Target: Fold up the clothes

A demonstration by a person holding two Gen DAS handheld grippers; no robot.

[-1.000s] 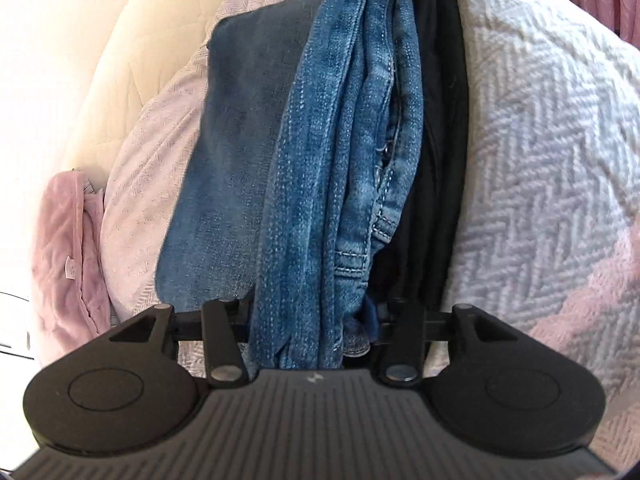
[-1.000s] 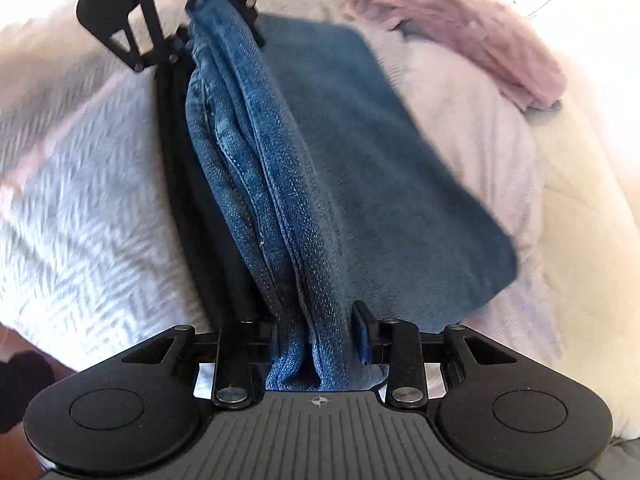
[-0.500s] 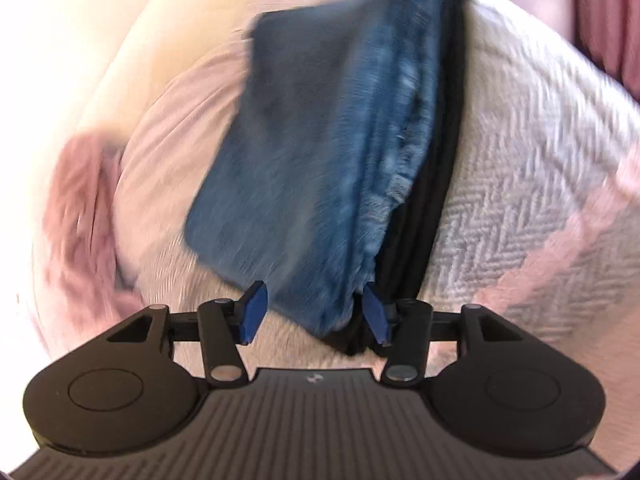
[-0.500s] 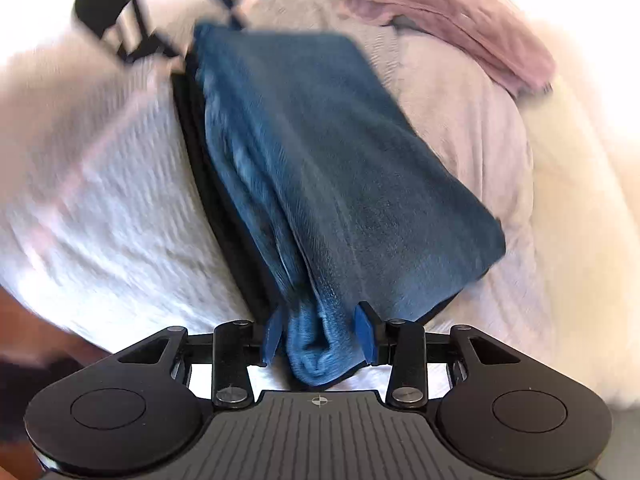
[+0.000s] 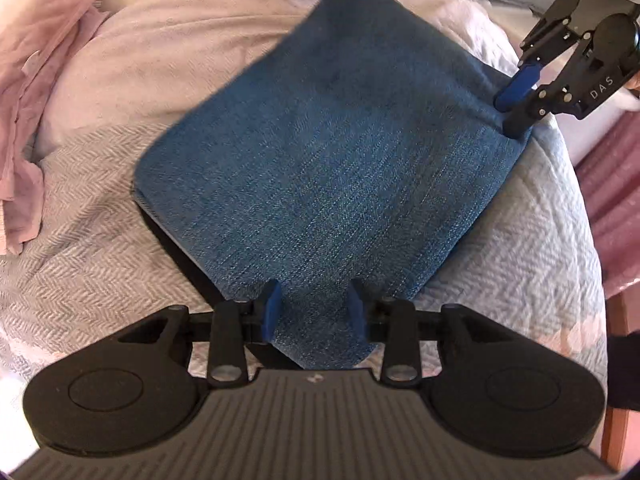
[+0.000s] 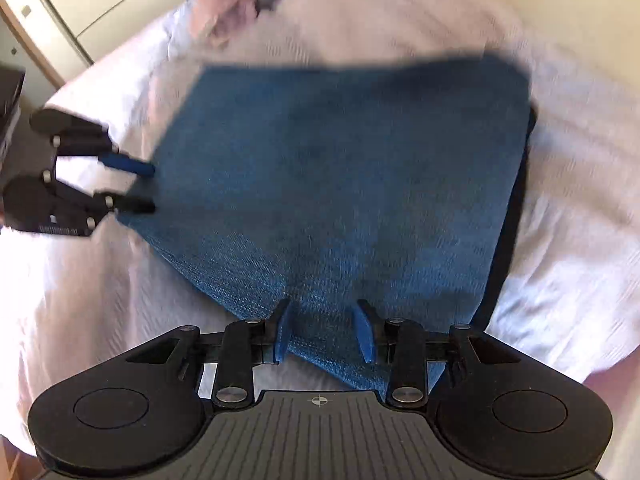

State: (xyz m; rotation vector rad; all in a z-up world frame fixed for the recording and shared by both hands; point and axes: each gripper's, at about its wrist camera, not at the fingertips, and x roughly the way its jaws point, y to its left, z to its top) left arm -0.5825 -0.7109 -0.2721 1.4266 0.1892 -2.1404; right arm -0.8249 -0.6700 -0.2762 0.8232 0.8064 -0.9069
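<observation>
Lying flat on the bed (image 5: 100,216), the folded jeans (image 5: 332,152) fill the middle of the left wrist view, a black garment (image 5: 168,236) showing beneath their edge at 8 o'clock. The left tongs (image 5: 314,316) straddle the near corner at 6 o'clock; their jaws have just been closing, denim between them, though whether the pads press is unclear. At 2 o'clock the right tongs (image 5: 508,112) sit at the far corner, probably to square the fold. In the blurred right wrist view, the right tongs (image 6: 326,330) straddle the near corner of the jeans (image 6: 344,184), grip unclear, with the left tongs (image 6: 150,188) at 9 o'clock. No containers are visible; a pink garment (image 5: 36,80) lies at 10 o'clock.
</observation>
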